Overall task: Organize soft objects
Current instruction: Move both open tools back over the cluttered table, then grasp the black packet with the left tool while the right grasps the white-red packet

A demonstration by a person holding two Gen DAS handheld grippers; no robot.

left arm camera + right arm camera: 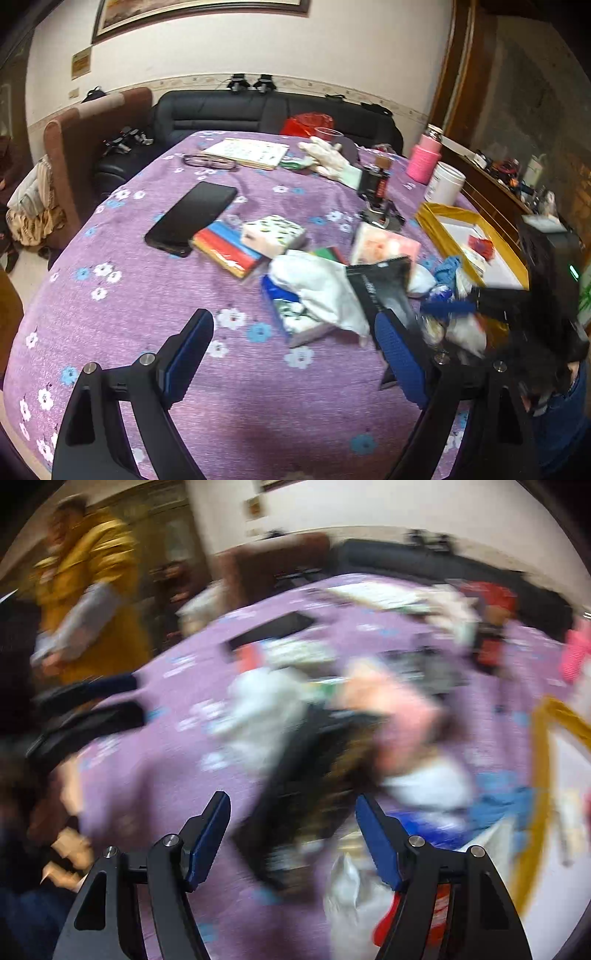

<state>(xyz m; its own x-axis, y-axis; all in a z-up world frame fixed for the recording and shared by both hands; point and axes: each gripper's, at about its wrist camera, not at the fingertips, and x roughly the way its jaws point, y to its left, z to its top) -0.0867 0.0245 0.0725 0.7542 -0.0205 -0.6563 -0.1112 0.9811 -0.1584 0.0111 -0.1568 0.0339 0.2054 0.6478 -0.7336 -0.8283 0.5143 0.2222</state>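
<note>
A pile of soft things lies on the purple flowered tablecloth (147, 295): a white cloth (317, 284), a black pouch (384, 288), a pink packet (384, 243), a blue cloth (448, 267) and tissue packs (273, 232). My left gripper (295, 350) is open and empty over the cloth, just in front of the pile. My right gripper (291, 834) is open and empty above the black pouch (310, 775); its view is badly blurred. The right gripper also shows in the left wrist view (491, 299) at the right of the pile.
A gold-rimmed white tray (476, 240) sits at the right. A black phone (192, 218), glasses (210, 162), a notebook (247, 152), a white glove (328, 158), a pink bottle (424, 158) and a white jar (443, 184) lie farther back. A person in yellow (88, 587) stands at the left.
</note>
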